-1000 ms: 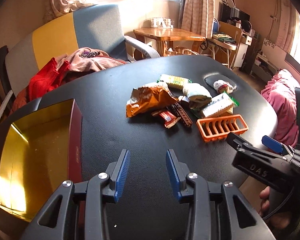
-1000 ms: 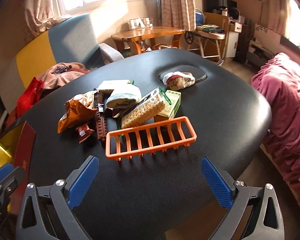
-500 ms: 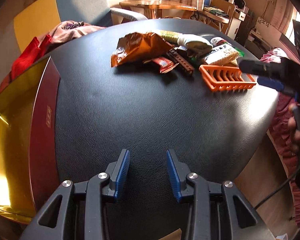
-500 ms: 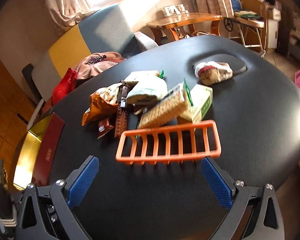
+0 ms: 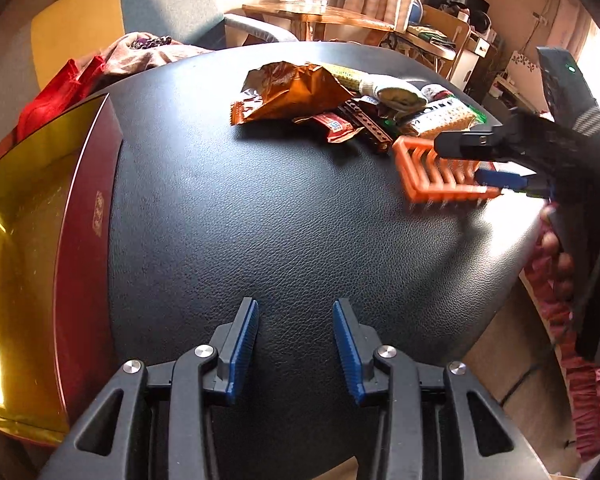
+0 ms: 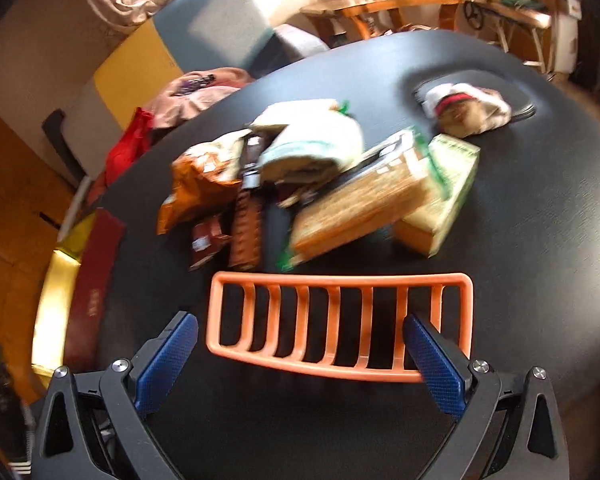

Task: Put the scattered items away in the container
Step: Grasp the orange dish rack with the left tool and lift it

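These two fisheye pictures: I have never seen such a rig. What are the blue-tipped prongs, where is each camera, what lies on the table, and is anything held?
No robot here: a person holds a two-finger claw in each hand, and a camera on each looks forward along its fingers. The left view shows the left claw, open and empty, over the black table, with the gold-lined box at its left. The right view shows the right claw, open wide on either side of the orange rack, not gripping it. Behind the rack lies a pile of snack packets. Nothing is held.
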A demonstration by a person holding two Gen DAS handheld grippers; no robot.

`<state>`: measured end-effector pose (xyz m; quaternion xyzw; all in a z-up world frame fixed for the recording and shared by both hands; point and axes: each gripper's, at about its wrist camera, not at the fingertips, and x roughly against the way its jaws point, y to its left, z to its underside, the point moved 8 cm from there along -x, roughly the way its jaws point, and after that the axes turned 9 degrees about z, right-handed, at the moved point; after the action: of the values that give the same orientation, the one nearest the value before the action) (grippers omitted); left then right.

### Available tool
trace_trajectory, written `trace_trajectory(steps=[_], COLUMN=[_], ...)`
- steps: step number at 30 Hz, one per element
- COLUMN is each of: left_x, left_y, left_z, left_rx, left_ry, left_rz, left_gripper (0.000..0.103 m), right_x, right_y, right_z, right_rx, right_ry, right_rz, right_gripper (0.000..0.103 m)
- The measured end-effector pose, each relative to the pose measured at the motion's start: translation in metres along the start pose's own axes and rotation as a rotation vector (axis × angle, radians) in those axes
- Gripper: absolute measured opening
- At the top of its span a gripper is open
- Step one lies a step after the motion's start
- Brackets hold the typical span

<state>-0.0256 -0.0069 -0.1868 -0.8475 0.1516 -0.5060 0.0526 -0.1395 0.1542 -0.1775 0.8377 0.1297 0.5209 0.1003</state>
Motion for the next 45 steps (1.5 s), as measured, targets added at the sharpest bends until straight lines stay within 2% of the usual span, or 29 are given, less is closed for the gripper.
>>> trace_trajectory(steps=[6,9,12,15,18,21,24,32,39,42,45], left_x=[0.008,0.018,0.033,0.041,0.046,0.036,0.022,-0.014,-0.022,-0.019,-0.018], left_y=[0.013,0.017,0.013,-0.003,-0.022,-0.042,-0.056,-0.058,-0.045,-0.043,-0.040], left_z=[0.005,0.007,0.002,-0.011,-0.029,-0.047,-0.056,-0.058,-0.044,-0.038,-0.027], left_rx=[0.046,0.049,0.017,-0.032,-0.088,-0.136,-0.166,-0.183,-0.132,-0.118,-0.104], left_ry=[-0.013,-0.033,-0.083,-0.113,-0.136,-0.125,-0.095,-0.018,0.021,0.022,0.034], left_rz=[0.016,-0.012,-0.004,0.057,0.113,0.148,0.171,0.167,0.192,0.189,0.181], left_gripper=[0.039,0.039,0.039,0.042,0.045,0.047,0.047,0.047,0.048,0.048,0.048], right_x=[0.002,0.014,0.030,0.039,0.041,0.042,0.020,-0.004,-0.016,-0.019,-0.009], right_y=[0.051,0.071,0.070,0.060,0.043,0.027,0.014,0.016,0.019,0.016,0.013], right_z=[0.014,0.010,0.003,-0.014,-0.051,-0.088,-0.114,-0.091,-0.058,-0.032,-0.019], right_rx=[-0.175,-0.199,-0.179,-0.105,-0.055,-0.008,0.004,0.075,0.127,0.117,0.082], right_ry=[0.096,0.068,0.021,-0.022,-0.069,-0.110,-0.073,0.067,0.194,0.212,0.179], right_rz=[-0.382,-0.477,-0.461,-0.350,-0.224,-0.105,-0.065,-0.105,-0.157,-0.164,-0.196], right_gripper=[0.103,0.103,0.103,0.103,0.103,0.103,0.103,0.103,0.103,0.103,0.103])
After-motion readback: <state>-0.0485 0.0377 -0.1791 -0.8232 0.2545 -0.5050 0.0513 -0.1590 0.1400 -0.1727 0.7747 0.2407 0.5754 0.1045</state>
